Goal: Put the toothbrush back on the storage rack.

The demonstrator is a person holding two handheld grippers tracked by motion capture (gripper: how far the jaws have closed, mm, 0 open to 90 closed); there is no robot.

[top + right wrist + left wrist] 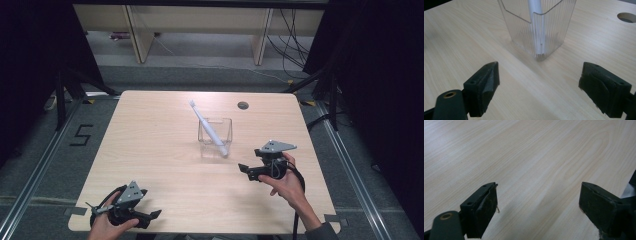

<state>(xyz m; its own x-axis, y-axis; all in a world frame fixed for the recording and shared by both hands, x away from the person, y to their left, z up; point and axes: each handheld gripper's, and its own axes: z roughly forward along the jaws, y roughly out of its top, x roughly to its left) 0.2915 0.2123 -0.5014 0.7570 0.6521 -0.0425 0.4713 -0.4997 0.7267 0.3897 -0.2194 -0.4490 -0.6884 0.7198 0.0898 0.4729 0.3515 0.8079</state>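
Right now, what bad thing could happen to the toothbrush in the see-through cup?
1. The toothbrush leans far over the rim of the clear cup, so a nudge might tip the light cup over.
2. The right gripper sits close to the cup with open jaws; moving forward carelessly could push it along the table.
3. The cup's see-through walls may be hard to judge, so a grab could miss.

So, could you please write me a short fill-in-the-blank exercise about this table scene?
1. The white toothbrush leans inside a clear ____.
2. The jaws of the right hand-held gripper stand ____.
3. The left hand-held gripper has bare ____ tabletop between its jaws.
4. The round hole lies in the table, ____ the holder.

Missing words: holder; open; wooden; beyond
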